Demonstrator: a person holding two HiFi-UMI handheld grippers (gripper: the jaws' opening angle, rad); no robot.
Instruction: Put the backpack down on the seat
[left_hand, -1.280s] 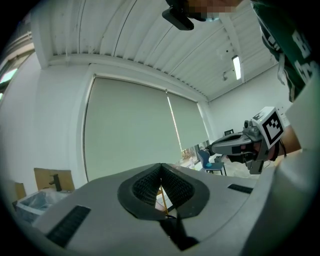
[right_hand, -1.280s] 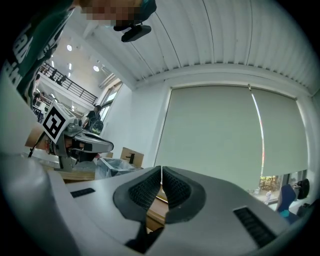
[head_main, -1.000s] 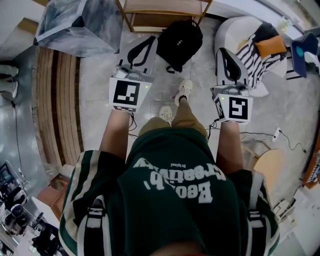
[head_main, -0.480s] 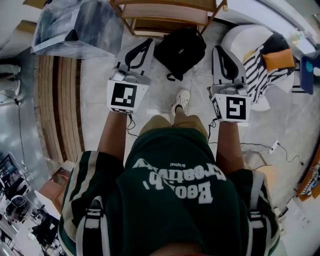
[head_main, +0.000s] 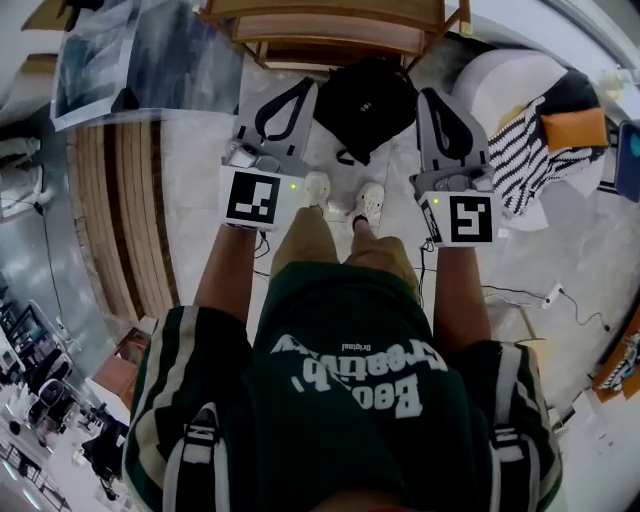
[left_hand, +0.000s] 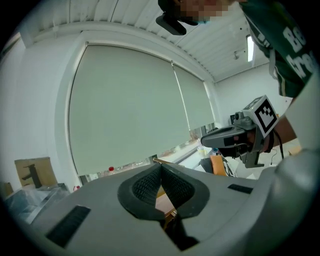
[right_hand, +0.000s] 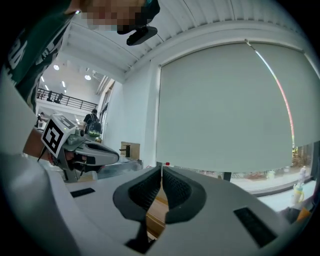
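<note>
At twelve o'clock, the backpack (head_main: 365, 105) had drawn nearer, lying on the floor (head_main: 190, 170) between the left gripper (head_main: 306, 86) and right gripper (head_main: 426, 94); both stayed clenched and empty, so lifting had not yet begun.

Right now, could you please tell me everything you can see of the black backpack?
The black backpack looks like soft fabric, full and rounded, with a strap loop trailing at its near edge. It sits on the pale floor at the foot of a wooden frame, just ahead of the person's shoes. Nothing grips it.
</note>
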